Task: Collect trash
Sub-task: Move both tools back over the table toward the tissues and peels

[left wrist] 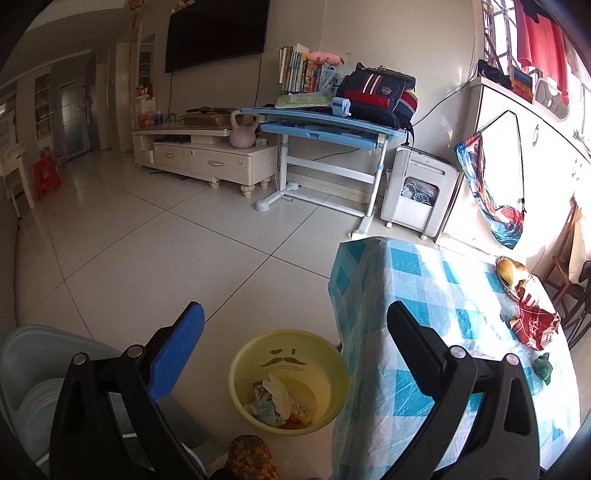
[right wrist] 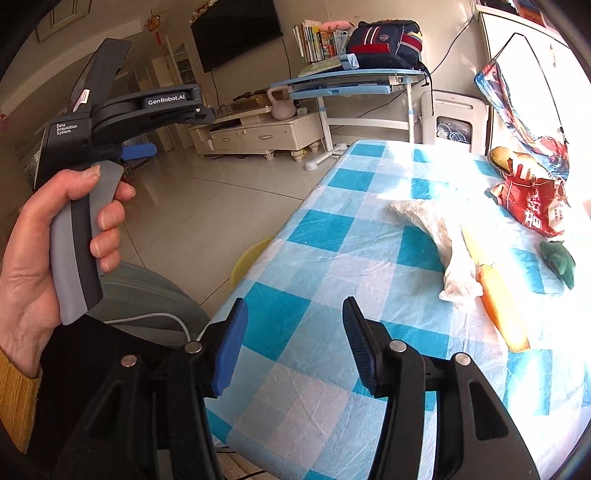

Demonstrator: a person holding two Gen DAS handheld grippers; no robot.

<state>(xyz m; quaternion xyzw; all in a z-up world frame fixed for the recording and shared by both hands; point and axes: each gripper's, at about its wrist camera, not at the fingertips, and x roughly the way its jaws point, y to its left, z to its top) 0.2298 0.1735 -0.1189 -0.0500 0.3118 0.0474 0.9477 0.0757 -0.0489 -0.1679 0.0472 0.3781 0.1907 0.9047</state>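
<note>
We are holding the left gripper point(left wrist: 295, 332) with its jaws spread wide and empty, hanging above the yellow basin point(left wrist: 243, 373) that is sitting on the tiled floor point(left wrist: 147, 251) just beside the table edge; crumpled tissue and wrappers point(left wrist: 279, 402) are already lying in its bottom. Our right gripper point(right wrist: 293, 314) is likewise gaping open with nothing between its blue pads point(right wrist: 231, 347), hovering over the near end of the table point(right wrist: 295, 387). Farther along the checked blue-and-white plastic cloth, a crumpled white tissue point(right wrist: 443, 240) is resting against an orange-yellow peel point(right wrist: 502, 310), with a red snack bag point(right wrist: 532, 206), a small green scrap point(right wrist: 559, 258) and a browned banana peel point(right wrist: 513, 158) lying beyond, all well apart from our fingers. Nothing is standing between the right gripper and the tissue. Our left hand point(right wrist: 44, 251) is gripping the grey handle of its tool at the left of the right-wrist view. Behind, a blue desk point(left wrist: 325, 125) is carrying books and a dark backpack point(left wrist: 380, 96), a pale kettlebell point(left wrist: 242, 131) is sitting on a cream TV cabinet point(left wrist: 207, 158), and a television point(left wrist: 218, 31) is hanging on the wall.
</note>
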